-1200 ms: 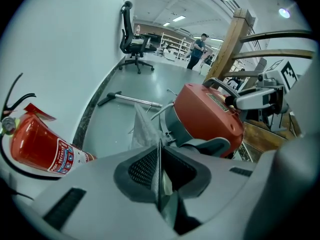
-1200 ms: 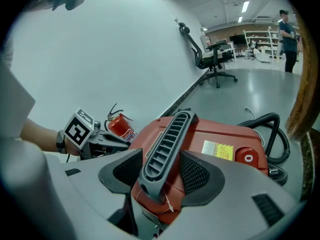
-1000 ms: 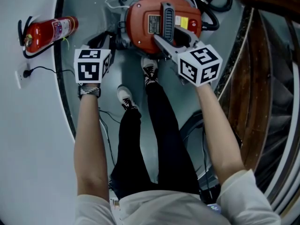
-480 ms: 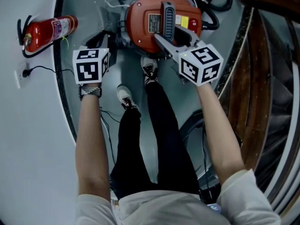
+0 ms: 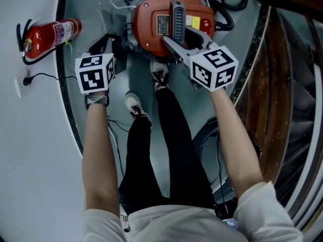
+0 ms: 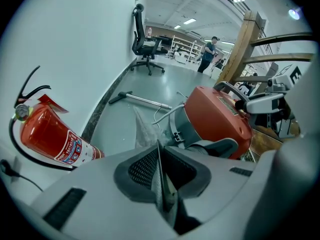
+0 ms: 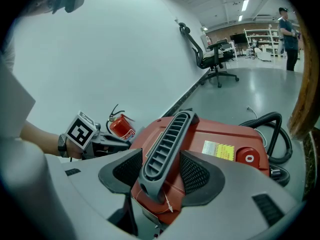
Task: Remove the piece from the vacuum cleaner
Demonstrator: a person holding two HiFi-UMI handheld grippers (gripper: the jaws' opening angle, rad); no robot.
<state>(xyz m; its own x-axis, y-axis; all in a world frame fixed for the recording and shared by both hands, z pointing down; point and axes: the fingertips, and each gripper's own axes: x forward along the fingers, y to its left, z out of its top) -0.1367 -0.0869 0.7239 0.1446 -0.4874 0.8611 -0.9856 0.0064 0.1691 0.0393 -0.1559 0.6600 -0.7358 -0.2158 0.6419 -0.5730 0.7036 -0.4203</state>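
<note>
vacuum [image 5: 166,26] on the floor [image 5: 139,79] at the person's feet. nothing has shifted in the last second: right claw [image 7: 160,171], spread wide, clamps the handle [image 7: 167,144]; left claw [image 6: 161,168], nearly closed, pinches a thin sheet [image 6: 163,186]. the piece seems not yet pulled free.

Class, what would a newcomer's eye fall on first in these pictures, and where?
The red vacuum cleaner on the floor ahead of the person's feet, its grey handle clasped by the right gripper. Next, the red fire extinguisher lying by the wall at left. The left gripper pinches a thin sheet.
</note>
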